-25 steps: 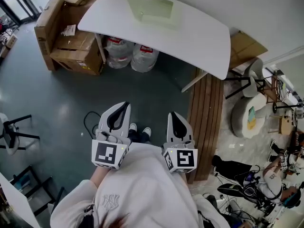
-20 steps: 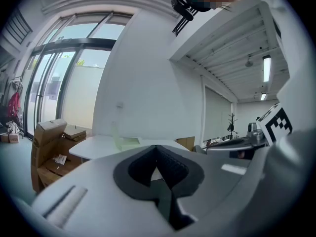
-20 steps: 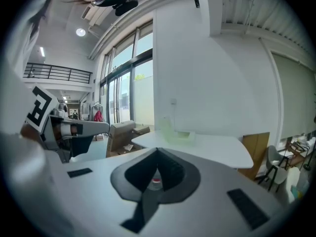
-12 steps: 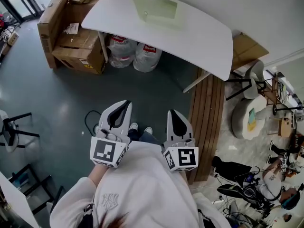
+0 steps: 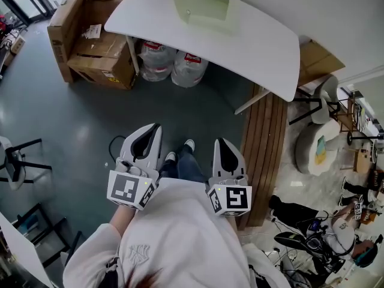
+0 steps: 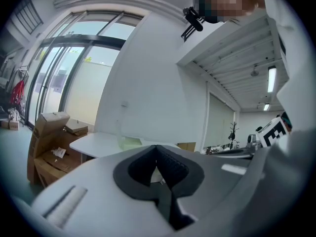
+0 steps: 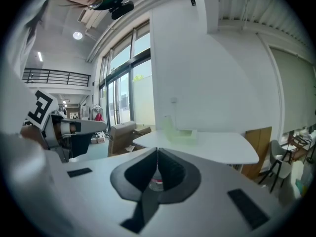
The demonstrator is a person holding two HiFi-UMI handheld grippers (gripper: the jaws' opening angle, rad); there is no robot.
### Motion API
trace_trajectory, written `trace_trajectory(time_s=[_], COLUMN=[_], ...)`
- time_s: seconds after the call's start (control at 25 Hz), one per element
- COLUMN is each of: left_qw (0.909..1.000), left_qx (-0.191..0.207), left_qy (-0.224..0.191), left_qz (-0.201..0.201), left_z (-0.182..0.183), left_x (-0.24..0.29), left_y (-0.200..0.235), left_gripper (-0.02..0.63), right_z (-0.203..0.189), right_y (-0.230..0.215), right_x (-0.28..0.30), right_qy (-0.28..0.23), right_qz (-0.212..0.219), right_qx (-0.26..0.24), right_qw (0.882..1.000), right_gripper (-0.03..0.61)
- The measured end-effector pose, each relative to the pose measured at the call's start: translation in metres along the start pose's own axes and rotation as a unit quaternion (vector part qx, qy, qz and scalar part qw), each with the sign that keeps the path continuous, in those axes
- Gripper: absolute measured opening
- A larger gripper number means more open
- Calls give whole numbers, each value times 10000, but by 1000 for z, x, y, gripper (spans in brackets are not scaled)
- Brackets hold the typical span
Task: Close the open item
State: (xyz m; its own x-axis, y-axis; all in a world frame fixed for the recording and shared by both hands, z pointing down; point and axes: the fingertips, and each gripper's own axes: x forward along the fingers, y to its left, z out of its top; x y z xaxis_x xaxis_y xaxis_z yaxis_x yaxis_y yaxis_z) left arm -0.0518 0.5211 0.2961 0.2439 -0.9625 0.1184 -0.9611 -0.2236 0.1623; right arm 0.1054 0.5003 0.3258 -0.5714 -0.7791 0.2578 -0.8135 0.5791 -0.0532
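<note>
The open item is a pale green see-through box [image 5: 204,5] with its lid raised, standing at the far side of the white table [image 5: 252,47]. It also shows small in the left gripper view [image 6: 129,143] and in the right gripper view [image 7: 178,132]. Both grippers are held close to my body, well short of the table. My left gripper [image 5: 156,127] is shut and holds nothing, its tips meeting [image 6: 157,147]. My right gripper [image 5: 219,141] is also shut and holds nothing [image 7: 157,150].
Cardboard boxes [image 5: 93,44] stand left of the table, and two large water bottles [image 5: 174,65] sit under it. A slatted wooden bench [image 5: 261,149] runs along the right, with white chairs [image 5: 315,143] beyond. A dark chair [image 5: 15,161] stands at the left. Grey floor lies between me and the table.
My left gripper has drifted slightly left and lower in the head view. One leg has stepped forward between the grippers. The right gripper has stayed put.
</note>
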Motion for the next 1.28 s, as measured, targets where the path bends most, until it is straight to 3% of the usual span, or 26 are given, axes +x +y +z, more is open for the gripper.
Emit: trace_trajectory(time_s=[0.28, 0.44, 0.68, 1.28], left_qw=[9998, 9999, 9998, 9984], left_qx=[137, -45, 89, -135], left_qy=[51, 100, 128, -55], left_qz=[-152, -45, 104, 543], left_z=[8, 11, 11, 28], left_x=[45, 71, 103, 151], left_y=[-9, -8, -2, 22], left_gripper=[9, 9, 9, 9], right_z=[15, 24, 33, 32], right_y=[-39, -58, -79, -122], right_x=[29, 51, 79, 114], right_qy=[-64, -112, -199, -11], right_qz=[95, 210, 331, 289], right_qx=[-9, -11, -74, -9], right_qw=[9999, 9997, 9992, 9996], right_gripper=[11, 11, 11, 11])
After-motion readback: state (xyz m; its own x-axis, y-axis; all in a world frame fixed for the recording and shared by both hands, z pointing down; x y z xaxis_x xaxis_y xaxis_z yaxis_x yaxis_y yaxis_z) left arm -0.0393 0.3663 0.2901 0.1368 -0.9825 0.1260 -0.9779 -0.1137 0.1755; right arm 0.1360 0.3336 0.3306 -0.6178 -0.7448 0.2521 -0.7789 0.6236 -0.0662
